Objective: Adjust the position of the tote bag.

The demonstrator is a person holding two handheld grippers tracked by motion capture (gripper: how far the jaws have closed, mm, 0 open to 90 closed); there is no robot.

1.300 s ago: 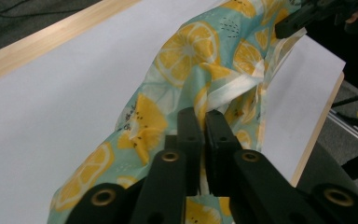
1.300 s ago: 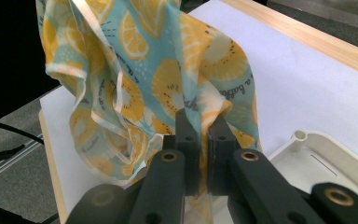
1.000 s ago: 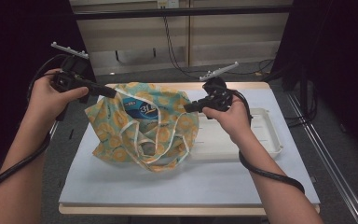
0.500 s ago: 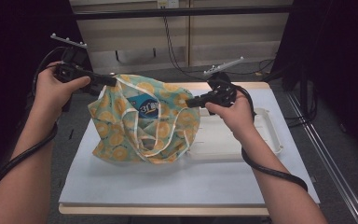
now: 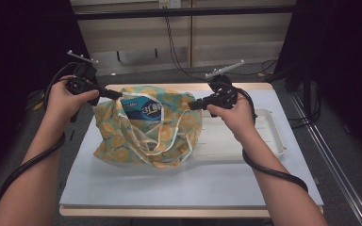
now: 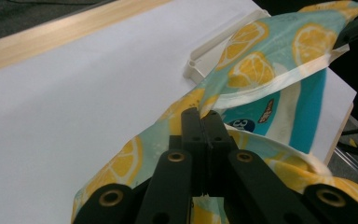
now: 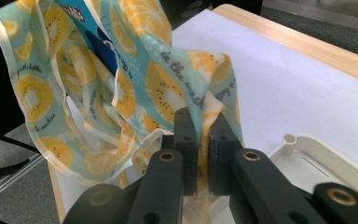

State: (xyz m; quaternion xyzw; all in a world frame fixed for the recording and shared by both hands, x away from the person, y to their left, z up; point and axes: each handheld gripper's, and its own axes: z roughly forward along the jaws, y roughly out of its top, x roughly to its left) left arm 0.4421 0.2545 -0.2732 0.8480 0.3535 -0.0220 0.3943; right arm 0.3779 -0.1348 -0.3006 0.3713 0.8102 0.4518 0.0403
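A lemon-print bag [image 5: 146, 127] sits at the middle of the white tabletop [image 5: 193, 188], its mouth pulled wide between two grippers. The left gripper [image 5: 115, 94] comes in from about nine o'clock of the bag and has its jaws clamped tight on the fabric at the bag's left rim; in the left gripper view the jaws [image 6: 204, 135] meet with teal-and-yellow cloth pinched between them. The right gripper [image 5: 193, 104] reaches in from about three o'clock and is closed on the opposite rim, the cloth caught between its nearly touching jaws [image 7: 200, 135]. Inside the open mouth a blue packet [image 5: 143, 111] shows toward twelve o'clock. Pale ribbon handles [image 5: 162, 141] hang loose down the bag's front. A white tray [image 5: 268, 136] lies on the tabletop just beside the bag at three o'clock, under the right hand [image 5: 233, 115].
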